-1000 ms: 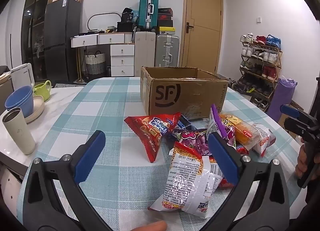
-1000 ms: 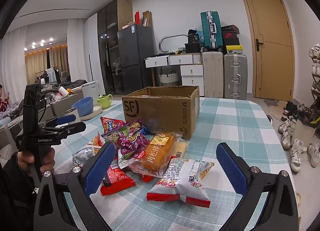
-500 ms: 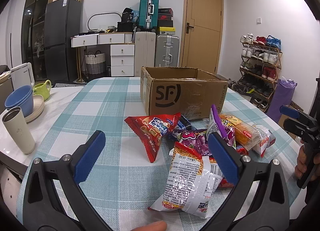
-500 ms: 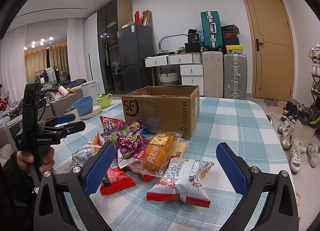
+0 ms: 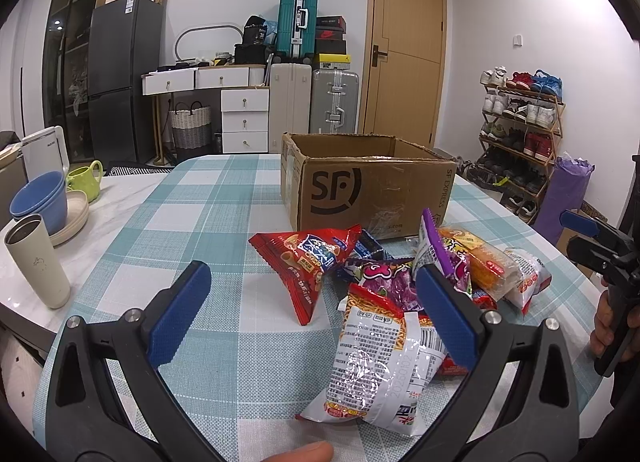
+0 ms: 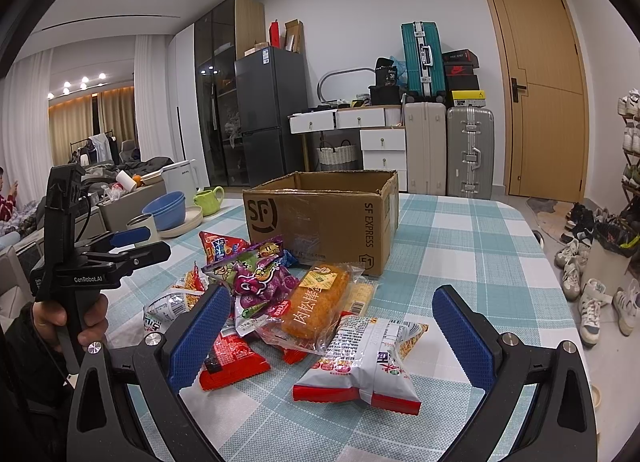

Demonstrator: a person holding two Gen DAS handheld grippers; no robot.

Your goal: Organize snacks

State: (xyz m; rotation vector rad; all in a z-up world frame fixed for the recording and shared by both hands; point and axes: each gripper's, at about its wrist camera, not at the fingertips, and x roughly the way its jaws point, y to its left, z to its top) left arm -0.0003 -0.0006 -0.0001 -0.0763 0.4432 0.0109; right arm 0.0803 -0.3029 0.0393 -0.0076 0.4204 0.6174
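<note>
A pile of snack bags lies on the checked table in front of an open cardboard box (image 5: 368, 189), which also shows in the right wrist view (image 6: 320, 221). The pile holds a red triangular bag (image 5: 308, 266), a purple bag (image 5: 396, 282), an orange bread pack (image 6: 320, 302) and white-and-red noodle bags (image 5: 380, 366) (image 6: 368, 366). My left gripper (image 5: 312, 302) is open and empty, held above the table just before the pile. My right gripper (image 6: 332, 322) is open and empty over the near side of the pile.
At the table's left side stand a beige tumbler (image 5: 38, 262), stacked blue bowls (image 5: 40, 197) and a green mug (image 5: 84, 179). Suitcases, drawers and a fridge line the far wall. A shoe rack (image 5: 520, 133) stands at the right.
</note>
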